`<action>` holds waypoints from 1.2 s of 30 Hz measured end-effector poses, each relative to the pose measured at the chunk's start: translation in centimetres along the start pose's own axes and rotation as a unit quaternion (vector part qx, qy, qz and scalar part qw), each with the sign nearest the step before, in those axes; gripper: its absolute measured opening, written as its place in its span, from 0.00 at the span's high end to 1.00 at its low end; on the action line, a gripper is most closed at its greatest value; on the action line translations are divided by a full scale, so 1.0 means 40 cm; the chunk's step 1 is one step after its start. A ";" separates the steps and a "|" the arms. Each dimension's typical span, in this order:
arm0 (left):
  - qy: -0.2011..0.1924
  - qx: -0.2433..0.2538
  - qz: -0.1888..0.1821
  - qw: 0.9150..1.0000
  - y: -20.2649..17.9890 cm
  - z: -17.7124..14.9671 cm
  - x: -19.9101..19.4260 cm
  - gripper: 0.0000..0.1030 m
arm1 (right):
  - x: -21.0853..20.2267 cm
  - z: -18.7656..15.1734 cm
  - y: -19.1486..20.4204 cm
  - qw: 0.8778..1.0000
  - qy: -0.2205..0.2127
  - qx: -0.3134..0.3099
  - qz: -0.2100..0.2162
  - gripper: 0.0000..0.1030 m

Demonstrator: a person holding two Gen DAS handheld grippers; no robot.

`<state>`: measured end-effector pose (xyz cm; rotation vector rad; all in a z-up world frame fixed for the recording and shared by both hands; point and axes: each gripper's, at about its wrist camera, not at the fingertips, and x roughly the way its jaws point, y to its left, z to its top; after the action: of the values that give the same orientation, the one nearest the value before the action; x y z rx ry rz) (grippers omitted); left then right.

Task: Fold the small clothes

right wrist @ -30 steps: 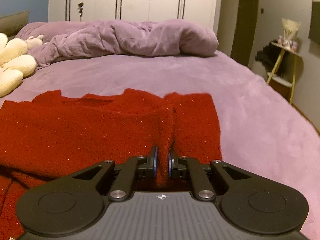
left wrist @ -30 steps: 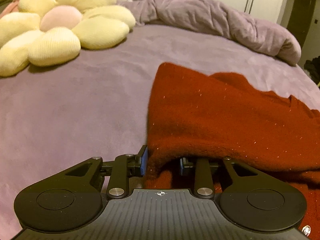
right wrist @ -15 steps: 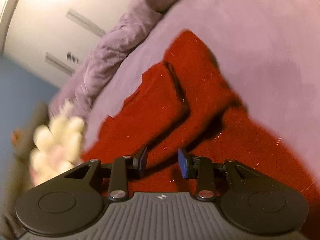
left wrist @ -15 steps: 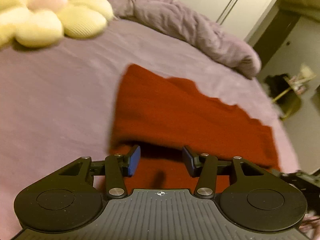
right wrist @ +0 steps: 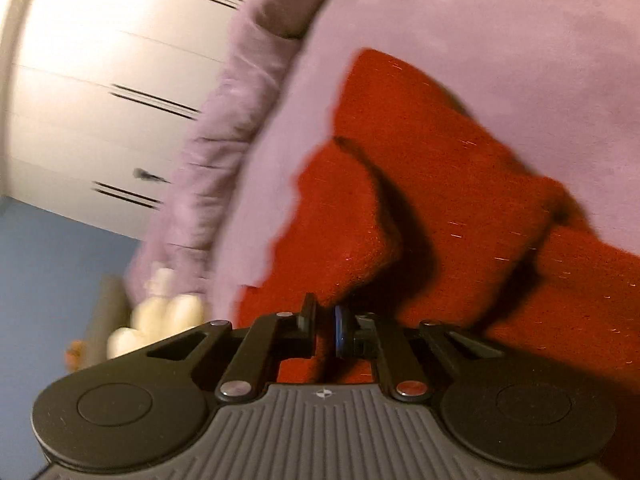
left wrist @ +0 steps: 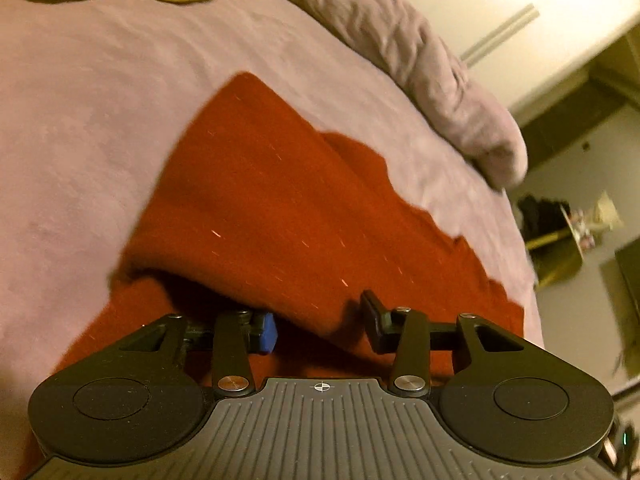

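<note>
Left tongs point(left wrist: 320, 326) spread over red garment point(left wrist: 260, 200), right tongs point(right wrist: 324, 330) tilted, narrowed

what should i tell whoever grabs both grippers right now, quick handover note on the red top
Left gripper: jaws open, holding nothing, low over the near edge of the red top.
Right gripper: jaws nearly closed, with no cloth visibly pinched.
The top lies on the purple bed with one flap folded over its lower layer.
Done: a first fold.
Left: probably regrip an edge, fold again and flatten the loose fold.
</note>
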<state>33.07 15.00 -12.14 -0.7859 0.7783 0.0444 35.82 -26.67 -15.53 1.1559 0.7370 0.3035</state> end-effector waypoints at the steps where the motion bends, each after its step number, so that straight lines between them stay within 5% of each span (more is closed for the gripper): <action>1: -0.005 0.001 0.005 1.000 0.005 0.001 -0.004 0.59 | -0.017 -0.002 -0.002 1.000 -0.006 -0.001 0.005 0.93; 7: -0.005 0.006 0.014 1.000 0.028 -0.011 -0.009 0.63 | -0.018 -0.056 -0.009 0.986 0.002 -0.111 -0.126 0.94; 15: 0.000 0.015 0.019 1.000 0.036 -0.003 -0.015 0.62 | -0.041 -0.032 -0.011 0.987 -0.006 -0.083 -0.134 0.90; 23: -0.010 0.068 0.039 0.997 0.014 -0.020 -0.010 0.65 | -0.004 -0.006 0.016 0.968 -0.026 -0.187 -0.167 0.94; 28: -0.008 0.074 0.040 0.996 0.019 -0.024 -0.025 0.65 | -0.078 -0.049 -0.001 0.983 -0.005 -0.131 -0.126 0.77; 30: -0.006 0.071 0.041 0.997 0.016 -0.026 -0.032 0.65 | -0.086 -0.065 -0.008 0.985 0.006 -0.117 -0.129 0.54; 34: -0.002 0.066 0.036 0.997 0.006 -0.028 -0.045 0.61 | -0.068 -0.061 0.003 0.983 -0.007 -0.121 -0.137 0.49; 36: -0.003 0.061 0.033 0.998 0.007 -0.026 -0.048 0.61 | -0.052 -0.046 -0.013 0.986 -0.011 -0.084 -0.141 0.61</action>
<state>30.94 14.96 -11.54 -0.6450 0.7938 0.0570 32.99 -26.75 -15.61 0.8816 0.8289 0.1119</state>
